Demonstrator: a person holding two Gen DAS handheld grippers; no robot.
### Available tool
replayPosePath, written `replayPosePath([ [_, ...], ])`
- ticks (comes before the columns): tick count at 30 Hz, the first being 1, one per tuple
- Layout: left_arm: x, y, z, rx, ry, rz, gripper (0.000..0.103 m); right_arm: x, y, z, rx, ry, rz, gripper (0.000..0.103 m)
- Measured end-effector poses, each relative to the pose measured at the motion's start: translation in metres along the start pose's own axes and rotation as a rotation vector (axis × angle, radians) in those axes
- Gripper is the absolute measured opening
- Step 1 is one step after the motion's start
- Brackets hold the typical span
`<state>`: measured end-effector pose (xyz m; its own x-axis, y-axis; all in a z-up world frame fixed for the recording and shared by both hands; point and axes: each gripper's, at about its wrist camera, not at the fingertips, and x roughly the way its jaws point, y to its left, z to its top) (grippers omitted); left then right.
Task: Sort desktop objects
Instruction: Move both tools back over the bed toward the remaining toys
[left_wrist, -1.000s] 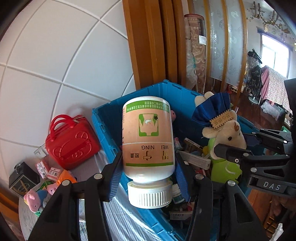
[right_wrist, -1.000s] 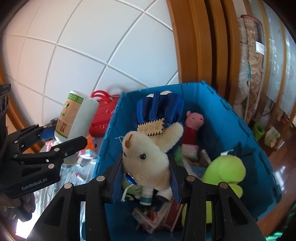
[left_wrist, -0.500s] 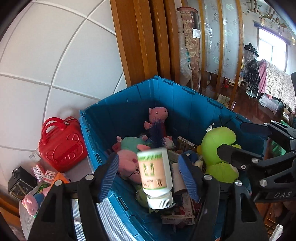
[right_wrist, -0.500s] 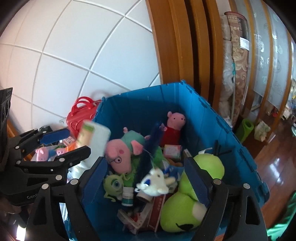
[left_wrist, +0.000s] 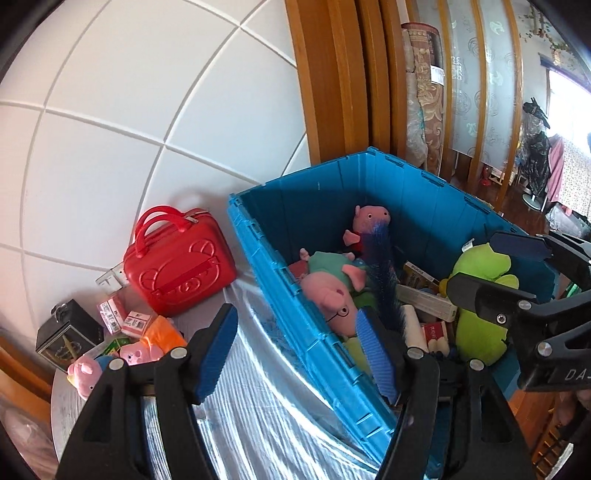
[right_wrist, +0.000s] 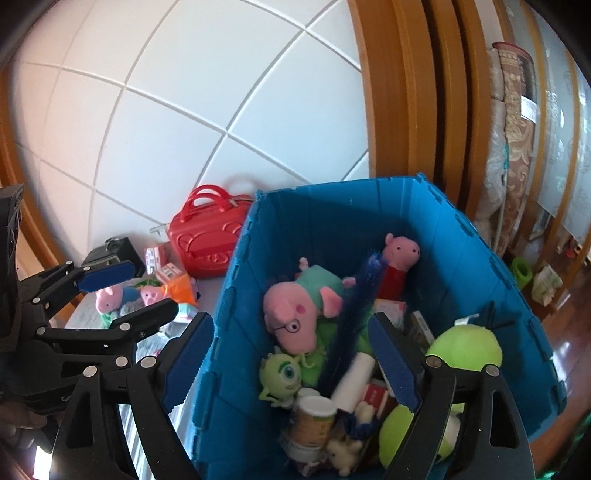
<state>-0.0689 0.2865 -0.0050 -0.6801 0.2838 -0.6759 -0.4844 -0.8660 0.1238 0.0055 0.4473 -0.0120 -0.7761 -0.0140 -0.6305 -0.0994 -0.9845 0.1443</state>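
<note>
The blue crate (left_wrist: 280, 266) (right_wrist: 236, 295) stands on the foil-covered table and is full of toys and boxes. My left gripper (left_wrist: 295, 354) is open and empty above the crate's near left rim. In the right wrist view the left gripper (right_wrist: 129, 295) is at the left, over the table. My right gripper (right_wrist: 291, 358) is open and empty over the crate; the left wrist view shows it (left_wrist: 495, 269) at the right. A tan bottle with a white cap (right_wrist: 314, 417) and a small white plush (right_wrist: 347, 450) lie among the crate's contents. A blurred blue cloth (right_wrist: 354, 302) (left_wrist: 380, 273) stands over them.
In the crate are a pink pig plush (left_wrist: 328, 295), a green plush (right_wrist: 461, 347) and a one-eyed green toy (right_wrist: 280, 373). Left of the crate the table holds a red case (left_wrist: 177, 269), a black box (left_wrist: 66, 336), small cartons (left_wrist: 122, 317) and pig figures (left_wrist: 85, 369). A white panelled wall is behind.
Both grippers opened. The bottle left my left gripper and the white plush with its blue cloth left my right one; both dropped into the crate. The left gripper swung left.
</note>
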Motion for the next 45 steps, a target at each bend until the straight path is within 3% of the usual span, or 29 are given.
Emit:
replayPosePath([
  [11, -0.024, 0.132, -0.072, -0.099, 0.034, 0.082, 0.066, 0.023, 0.124, -0.007, -0.096, 0.025, 0.047, 0.086],
  [19, -0.024, 0.249, -0.136, -0.214, 0.108, 0.193, 0.066, 0.076, 0.219, -0.026, -0.162, 0.097, 0.106, 0.086],
  [24, -0.012, 0.312, -0.186, -0.289, 0.157, 0.264, 0.066, 0.121, 0.259, -0.043, -0.2, 0.156, 0.138, 0.086],
  [32, 0.022, 0.39, -0.232, -0.395, 0.198, 0.337, 0.066, 0.213, 0.3, -0.089, -0.305, 0.3, 0.172, 0.086],
  [42, 0.111, 0.46, -0.237, -0.447, 0.211, 0.351, 0.066, 0.341, 0.337, -0.158, -0.432, 0.53, 0.224, 0.084],
  [45, 0.146, 0.475, -0.235, -0.43, 0.253, 0.342, 0.066, 0.369, 0.343, -0.171, -0.455, 0.565, 0.22, 0.083],
])
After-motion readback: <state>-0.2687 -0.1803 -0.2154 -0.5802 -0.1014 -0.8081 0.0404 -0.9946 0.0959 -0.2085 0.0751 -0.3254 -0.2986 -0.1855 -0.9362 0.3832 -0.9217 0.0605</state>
